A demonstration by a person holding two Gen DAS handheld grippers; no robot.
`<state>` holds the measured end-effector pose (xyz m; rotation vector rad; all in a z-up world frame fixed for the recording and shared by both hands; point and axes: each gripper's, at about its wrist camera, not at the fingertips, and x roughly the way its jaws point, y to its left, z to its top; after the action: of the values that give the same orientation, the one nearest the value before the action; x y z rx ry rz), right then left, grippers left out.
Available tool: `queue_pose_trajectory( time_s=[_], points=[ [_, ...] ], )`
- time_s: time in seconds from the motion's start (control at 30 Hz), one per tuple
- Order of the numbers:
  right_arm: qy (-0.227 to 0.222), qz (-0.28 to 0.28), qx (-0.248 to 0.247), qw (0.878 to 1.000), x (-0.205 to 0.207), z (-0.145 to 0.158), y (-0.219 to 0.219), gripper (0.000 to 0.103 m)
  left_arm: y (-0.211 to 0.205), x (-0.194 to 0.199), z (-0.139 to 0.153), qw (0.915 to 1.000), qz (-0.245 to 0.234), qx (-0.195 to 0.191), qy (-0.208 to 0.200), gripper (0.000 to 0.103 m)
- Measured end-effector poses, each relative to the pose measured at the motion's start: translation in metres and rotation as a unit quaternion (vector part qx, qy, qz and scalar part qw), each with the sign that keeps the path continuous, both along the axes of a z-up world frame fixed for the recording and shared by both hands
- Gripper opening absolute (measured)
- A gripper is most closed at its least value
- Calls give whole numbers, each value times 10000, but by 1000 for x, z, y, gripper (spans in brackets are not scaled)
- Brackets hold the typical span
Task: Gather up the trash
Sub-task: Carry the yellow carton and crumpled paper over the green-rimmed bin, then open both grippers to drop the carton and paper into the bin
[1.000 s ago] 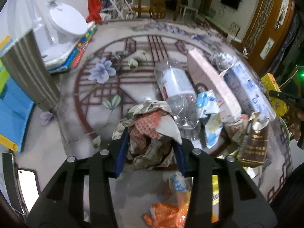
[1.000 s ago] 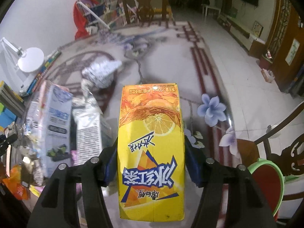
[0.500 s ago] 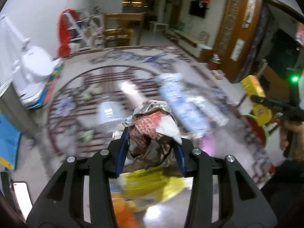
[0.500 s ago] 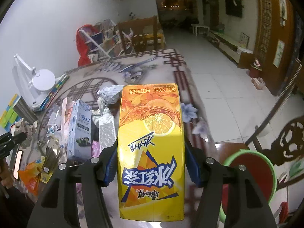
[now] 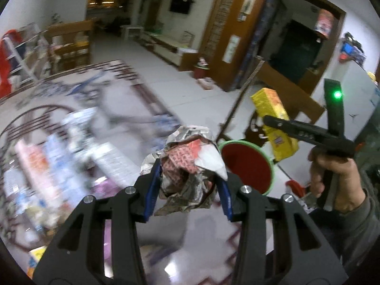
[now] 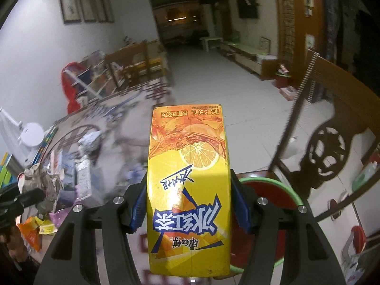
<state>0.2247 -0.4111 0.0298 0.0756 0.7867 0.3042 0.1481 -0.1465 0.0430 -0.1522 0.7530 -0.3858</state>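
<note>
Left gripper pinches a crumpled paper wad; right gripper clamps a yellow drink carton. Both are airborne near the table's edge, beside the green-rimmed bin. Best to centre each over the bin's mouth before releasing, carton first.

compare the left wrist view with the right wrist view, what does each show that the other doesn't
Only the left wrist view shows the person's right hand gripping the right gripper from the side, and the green light on it. Only the right wrist view shows the carton's printed face with the lemon slice, the carved chair back and the white lamp. Both show the yellow drink carton clamped in the right gripper, the crumpled paper wad clamped in the left gripper, the green-rimmed red bin and the blurred litter on the table.
</note>
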Motion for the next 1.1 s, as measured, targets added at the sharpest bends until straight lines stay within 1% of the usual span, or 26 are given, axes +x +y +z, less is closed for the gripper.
queue_pose_trajectory(
  time_s=[0.07,0.2,0.3,0.5,0.6,0.77,0.9,0.93,0.97,1.0,1.03,1.07,1.1],
  points=[
    [29,-171,113,9998,4,-2,-21,58,-24,10,-1,9997,-207,-124,32,42],
    [60,-520,234,9984,13,-6,-59,58,-64,28,-8,9983,-521,-221,129,42],
    [114,-656,289,9974,18,-13,-76,58,-92,42,-17,9962,-770,-320,235,42],
    [269,-851,388,9952,19,-31,-106,58,-140,64,-42,9920,-1156,-247,452,43],
    [366,-924,376,9943,22,-42,-118,58,-164,73,-55,9892,-1339,-137,573,43],
    [513,-949,396,9934,28,-55,-123,58,-190,83,-71,9859,-1521,15,704,43],
    [488,-951,362,9936,32,-56,-123,59,-202,86,-79,9845,-1575,159,762,46],
    [468,-961,366,9936,33,-55,-122,59,-204,87,-79,9845,-1566,180,770,49],
    [449,-974,373,9935,34,-54,-122,60,-205,87,-80,9848,-1542,207,772,59],
    [428,-999,350,9935,34,-53,-121,60,-206,89,-81,9851,-1511,227,784,67],
    [435,-1002,313,9935,35,-53,-120,68,-205,89,-81,9852,-1512,200,786,77],
    [430,-981,280,9939,36,-53,-119,73,-207,89,-82,9851,-1518,203,788,83],
    [374,-979,241,9942,35,-52,-117,83,-206,89,-82,9851,-1521,233,774,87]
  ],
)
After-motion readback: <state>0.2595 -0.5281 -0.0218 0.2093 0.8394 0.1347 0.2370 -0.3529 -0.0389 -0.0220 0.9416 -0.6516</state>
